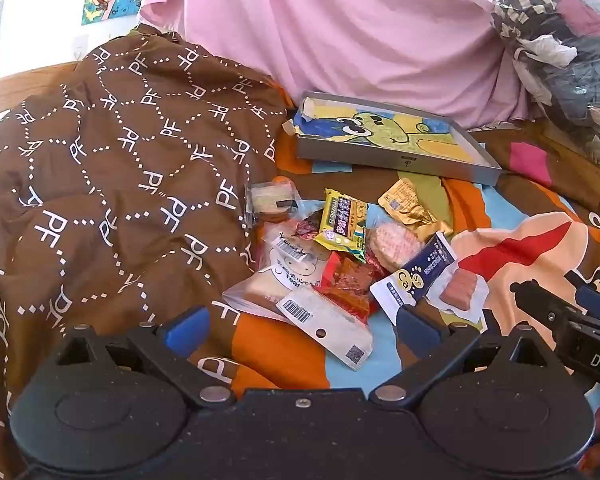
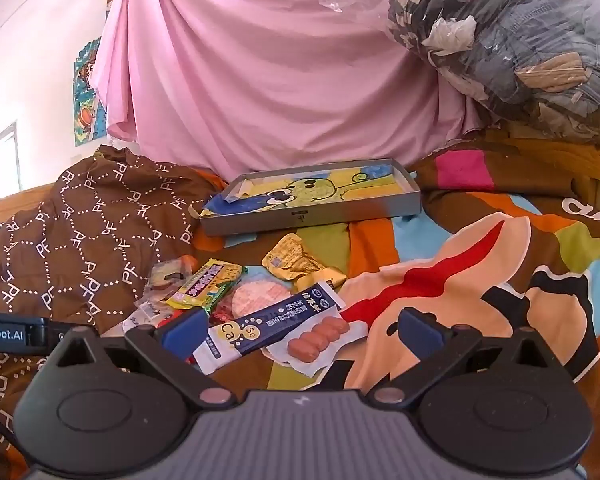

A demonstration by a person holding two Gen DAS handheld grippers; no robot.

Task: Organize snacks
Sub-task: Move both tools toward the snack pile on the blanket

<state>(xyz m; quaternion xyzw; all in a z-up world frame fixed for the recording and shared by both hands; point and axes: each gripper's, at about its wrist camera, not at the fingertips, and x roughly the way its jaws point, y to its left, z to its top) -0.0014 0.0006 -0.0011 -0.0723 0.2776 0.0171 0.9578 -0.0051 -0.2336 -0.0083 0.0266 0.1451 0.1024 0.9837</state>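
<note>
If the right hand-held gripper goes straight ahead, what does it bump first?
Probably the sausage pack, lying between the open fingers of the right hand-held gripper, beside the blue packet. Depth is hard to judge.

A home bedroom: a bed with a cartoon sheet (image 2: 480, 264), brown quilt (image 1: 112, 184) and pink drape (image 2: 284, 68).

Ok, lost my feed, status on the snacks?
Left gripper open, empty. Right gripper open, empty. Snack pile loose on bedspread, grey tray behind it holds no snacks. Nothing blocking.
</note>
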